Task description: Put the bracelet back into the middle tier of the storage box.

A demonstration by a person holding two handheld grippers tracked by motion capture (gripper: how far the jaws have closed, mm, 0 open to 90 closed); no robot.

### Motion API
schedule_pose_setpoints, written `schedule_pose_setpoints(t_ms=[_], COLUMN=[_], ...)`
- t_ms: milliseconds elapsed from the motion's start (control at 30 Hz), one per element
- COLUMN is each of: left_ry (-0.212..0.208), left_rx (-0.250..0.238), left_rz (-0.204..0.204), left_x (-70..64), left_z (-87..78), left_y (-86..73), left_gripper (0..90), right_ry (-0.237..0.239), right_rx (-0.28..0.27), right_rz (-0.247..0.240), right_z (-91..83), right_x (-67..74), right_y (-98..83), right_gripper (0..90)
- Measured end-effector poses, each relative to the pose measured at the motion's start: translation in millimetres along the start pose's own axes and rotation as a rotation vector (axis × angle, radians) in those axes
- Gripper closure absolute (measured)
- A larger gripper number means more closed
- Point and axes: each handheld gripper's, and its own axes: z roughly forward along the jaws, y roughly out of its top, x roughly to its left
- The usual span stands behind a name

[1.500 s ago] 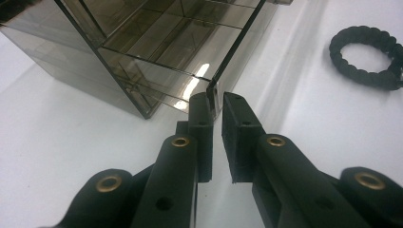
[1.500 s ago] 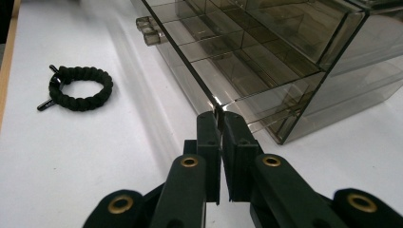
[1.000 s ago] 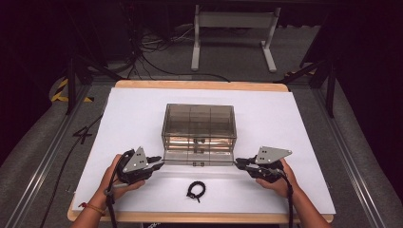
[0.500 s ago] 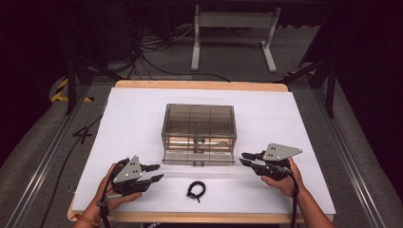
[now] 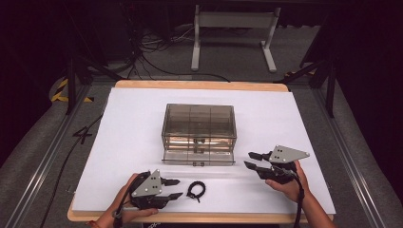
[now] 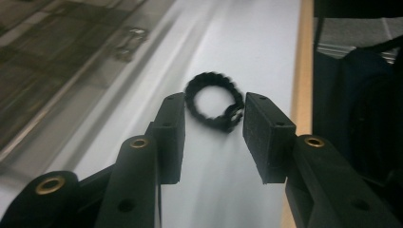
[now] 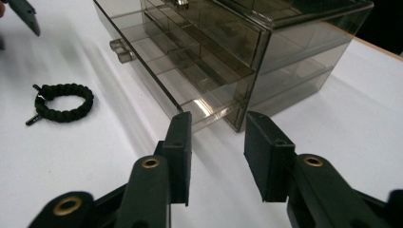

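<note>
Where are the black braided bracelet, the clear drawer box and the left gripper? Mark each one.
black braided bracelet (image 5: 196,190): high view, on its braided loop.
clear drawer box (image 5: 199,124): high view, on its top panel.
left gripper (image 5: 174,188): high view, midway between its fingertips.

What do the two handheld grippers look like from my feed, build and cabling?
Both are black, two-jawed tools. The left gripper and right gripper each carry a grey three-cornered plate on top. Gripper views show flat black pads and brass-coloured rivets on the linkages. A black cable trails from the right one.
</note>
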Motion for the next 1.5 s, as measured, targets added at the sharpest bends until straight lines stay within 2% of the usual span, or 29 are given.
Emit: schedule_pose_setpoints(t_ms=[133, 233, 367, 567, 800, 867, 1167, 1400, 1500], left_ry=[-0.049, -0.069, -0.091, -0.095, -0.092, -0.088, -0.099, -0.098, -0.101], left_rx=[0.007, 0.009, 0.042, 0.089, 0.111, 0.132, 0.145, 0.146, 0.155], left_rz=[0.018, 0.026, 0.043, 0.054, 0.035, 0.029, 0.012, 0.041, 0.045], left_x=[-5.2, -7.7, -9.9, -7.3, -2.6, -2.1, 2.1, 2.9, 2.6], left_z=[14.3, 20.8, 34.0, 48.3, 56.4, 58.1, 63.5, 65.1, 65.0], left_y=[8.3, 11.5, 15.3, 17.5, 13.4, 12.0, 9.0, 10.6, 11.3], left_gripper=[59.6, 59.2, 60.5, 63.4, 64.6, 64.6, 65.1, 76.5, 77.1], right_ry=[-0.007, -0.005, -0.004, 0.002, 0.000, -0.001, 0.006, 0.012, 0.016], right_rx=[-0.009, -0.009, 0.007, 0.015, 0.017, 0.016, 0.003, 0.006, 0.007], right_rz=[0.008, 0.009, 0.005, 0.002, 0.002, 0.002, 0.002, -0.008, -0.014], right_z=[-4.5, -4.4, -3.3, -2.4, -2.9, -3.2, -4.3, -3.1, -3.1], right_x=[-1.2, -1.0, 1.2, 3.2, 3.5, 3.3, 4.3, 5.7, 6.0], right_y=[-2.3, -4.2, -7.9, -10.2, -12.0, -12.2, -12.7, -12.0, -12.2], right_gripper=[60.8, 60.0, 59.3, 58.9, 58.5, 58.5, 57.6, 57.3, 57.3])
